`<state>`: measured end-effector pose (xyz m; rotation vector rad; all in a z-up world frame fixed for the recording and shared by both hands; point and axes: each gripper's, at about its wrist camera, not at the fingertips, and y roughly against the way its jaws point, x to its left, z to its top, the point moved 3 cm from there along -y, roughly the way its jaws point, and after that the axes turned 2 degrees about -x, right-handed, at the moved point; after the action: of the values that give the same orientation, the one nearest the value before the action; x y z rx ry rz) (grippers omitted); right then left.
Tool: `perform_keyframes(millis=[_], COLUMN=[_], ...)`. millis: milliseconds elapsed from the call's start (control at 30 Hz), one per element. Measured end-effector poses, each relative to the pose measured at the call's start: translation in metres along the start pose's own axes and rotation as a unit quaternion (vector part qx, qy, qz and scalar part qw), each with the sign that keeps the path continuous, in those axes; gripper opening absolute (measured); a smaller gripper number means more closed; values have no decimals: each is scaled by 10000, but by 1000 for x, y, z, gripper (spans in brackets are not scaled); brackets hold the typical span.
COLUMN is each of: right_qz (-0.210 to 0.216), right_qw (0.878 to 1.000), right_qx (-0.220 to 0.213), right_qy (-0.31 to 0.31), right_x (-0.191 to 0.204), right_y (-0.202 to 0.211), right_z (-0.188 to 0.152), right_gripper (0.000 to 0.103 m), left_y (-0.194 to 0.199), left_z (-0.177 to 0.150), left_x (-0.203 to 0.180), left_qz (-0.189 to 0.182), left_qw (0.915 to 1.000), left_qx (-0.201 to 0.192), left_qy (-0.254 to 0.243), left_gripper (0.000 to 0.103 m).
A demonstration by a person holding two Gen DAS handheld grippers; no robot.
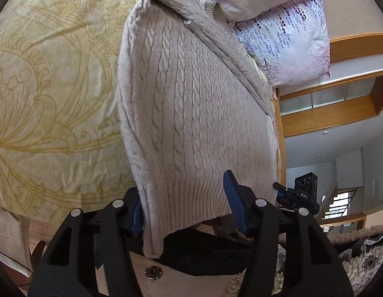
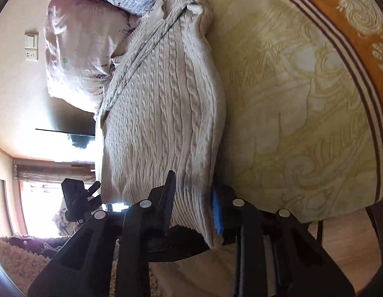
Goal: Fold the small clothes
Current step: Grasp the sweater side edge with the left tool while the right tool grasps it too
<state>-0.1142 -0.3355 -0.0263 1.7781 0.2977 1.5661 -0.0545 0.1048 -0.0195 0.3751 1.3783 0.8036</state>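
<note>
Yellow-patterned bedspread (image 1: 55, 86), floral pillows (image 1: 285, 24), wooden shelving (image 1: 340, 113), bright window (image 2: 42, 210).

A pale yellow bedsheet (image 1: 55, 86) with a swirling golden print covers the bed, floral pillows (image 1: 285, 32) lie piled at its far end, wooden shelving (image 1: 340, 113) lines the wall, and a shaggy rug (image 2: 15, 259) covers the floor

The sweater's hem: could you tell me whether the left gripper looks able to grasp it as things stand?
Probably yes: the hem already lies between the open jaws of the left gripper, with nothing in front of it.
</note>
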Motion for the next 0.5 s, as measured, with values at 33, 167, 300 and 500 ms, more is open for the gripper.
perform_keyframes(millis=[33, 167, 300, 500], right_qz=[22, 83, 142, 339], right_qw=[10000, 9998, 9998, 9990], right_qx=[37, 163, 149, -120], right_qy=[12, 82, 54, 270], right_x=[1, 4, 3, 17], right_y=[-2, -7, -9, -9], right_z=[-1, -1, -1, 6], right_gripper=[26, 24, 23, 8], left_y=[-1, -7, -11, -6], left_z=[0, 1, 7, 13], left_x=[-1, -6, -7, -14], left_qz=[-11, -27, 13, -325], left_qw=[10000, 9994, 9986, 9983], left_qx=[61, 337, 509, 472], left_qy=[-1, -5, 126, 110], left_gripper=[56, 56, 57, 7])
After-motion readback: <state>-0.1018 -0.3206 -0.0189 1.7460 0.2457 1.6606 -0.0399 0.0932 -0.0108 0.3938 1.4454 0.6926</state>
